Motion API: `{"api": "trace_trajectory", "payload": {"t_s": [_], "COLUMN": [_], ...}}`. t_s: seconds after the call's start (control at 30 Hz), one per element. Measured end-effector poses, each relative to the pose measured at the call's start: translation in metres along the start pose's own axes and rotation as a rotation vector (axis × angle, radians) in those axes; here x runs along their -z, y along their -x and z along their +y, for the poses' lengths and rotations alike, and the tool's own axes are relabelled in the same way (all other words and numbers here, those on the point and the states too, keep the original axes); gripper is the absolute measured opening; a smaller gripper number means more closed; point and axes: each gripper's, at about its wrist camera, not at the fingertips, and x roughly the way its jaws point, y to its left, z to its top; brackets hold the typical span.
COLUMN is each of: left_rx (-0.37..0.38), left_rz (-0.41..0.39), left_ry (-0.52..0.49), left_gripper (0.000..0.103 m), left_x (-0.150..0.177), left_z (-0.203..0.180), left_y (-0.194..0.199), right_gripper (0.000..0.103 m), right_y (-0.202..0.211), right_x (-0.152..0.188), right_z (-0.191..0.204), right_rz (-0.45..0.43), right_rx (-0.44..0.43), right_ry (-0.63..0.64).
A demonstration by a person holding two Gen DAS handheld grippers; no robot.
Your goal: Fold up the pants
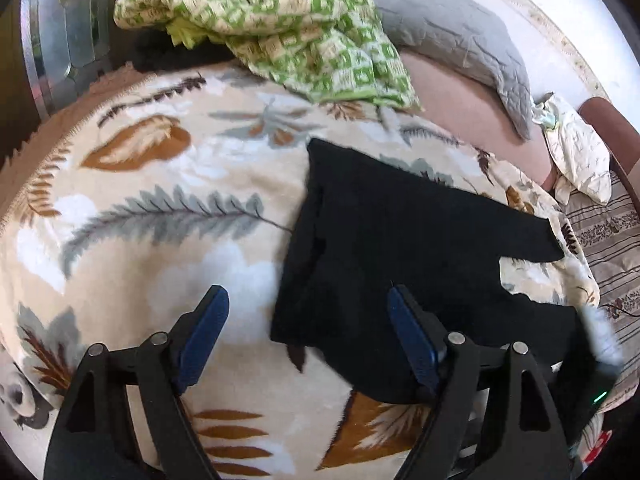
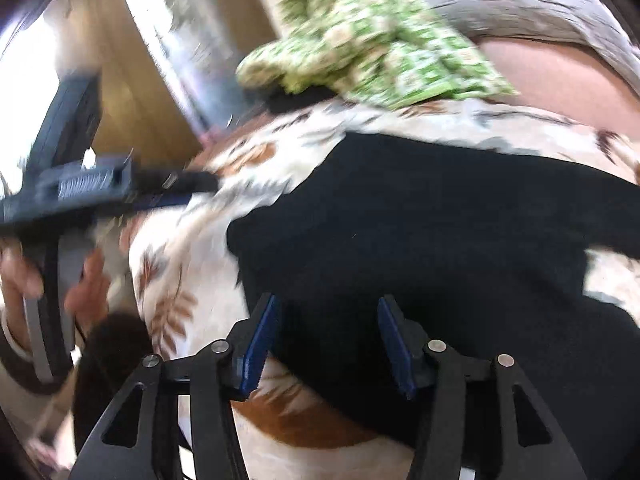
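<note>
left gripper (image 1: 308,336) tilted down, jaws wide, empty, right gripper (image 2: 326,340) angled down over black pants (image 1: 400,240) — part-open, gripping nothing

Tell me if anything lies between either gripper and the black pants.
Nothing visible does. The black pants lie flat on the leaf-print blanket, right under the open left gripper and the open right gripper. The green checked cloth lies beyond them.

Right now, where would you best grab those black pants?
By a near hem corner of the black pants, with a claw coming from the near edge. They lie flat on the leaf-print blanket, so only edges offer something to pinch.
</note>
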Motion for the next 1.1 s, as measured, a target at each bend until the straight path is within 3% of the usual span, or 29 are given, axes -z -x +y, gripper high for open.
{"api": "trace_trajectory", "payload": {"t_s": [0.07, 0.13, 0.2, 0.27, 0.33, 0.53, 0.63, 0.77, 0.97, 1.03, 1.1], "left_rx": [-0.025, -0.060, -0.092, -0.074, -0.059, -0.030, -0.063, -0.161, -0.107, -0.083, -0.055], "left_rz": [0.028, 0.070, 0.123, 0.120, 0.075, 0.025, 0.061, 0.070, 0.131, 0.113, 0.104], "left_ry": [-0.010, -0.039, -0.053, -0.038, -0.029, -0.048, -0.053, -0.072, -0.147, -0.200, -0.186], "left_gripper": [0.082, 0.082, 0.082, 0.082, 0.082, 0.087, 0.087, 0.087, 0.085, 0.042, 0.003], "left_x": [0.008, 0.017, 0.022, 0.019, 0.007, -0.051, -0.080, -0.109, -0.121, -0.121, -0.122], "left_z": [-0.005, -0.009, -0.010, -0.009, -0.008, -0.012, -0.011, -0.011, -0.031, -0.045, -0.052], "left_y": [-0.016, -0.032, -0.048, -0.049, -0.042, -0.060, -0.091, -0.126, -0.171, -0.173, -0.163], "right_gripper": [0.057, 0.055, 0.057, 0.066, 0.078, 0.078, 0.080, 0.082, 0.082, 0.082, 0.082], "right_y": [-0.020, -0.008, 0.004, 0.024, 0.045, 0.064, 0.058, 0.044, 0.023, 0.022, 0.028], "right_x": [0.010, 0.015, 0.008, -0.004, -0.014, -0.044, -0.056, -0.074, -0.077, -0.071, -0.068], "right_z": [0.007, 0.012, 0.000, -0.024, -0.057, -0.147, -0.180, -0.225, -0.277, -0.283, -0.284], "right_rz": [0.099, 0.079, 0.077, 0.024, -0.036, -0.070, -0.054, -0.039, 0.007, 0.016, 0.001], "right_rx": [0.010, 0.012, -0.021, 0.008, 0.094, 0.222, 0.248, 0.273, 0.292, 0.278, 0.269], "right_ry": [0.022, 0.067, 0.030, -0.010, -0.046, -0.161, -0.198, -0.231, -0.312, -0.341, -0.353]}}
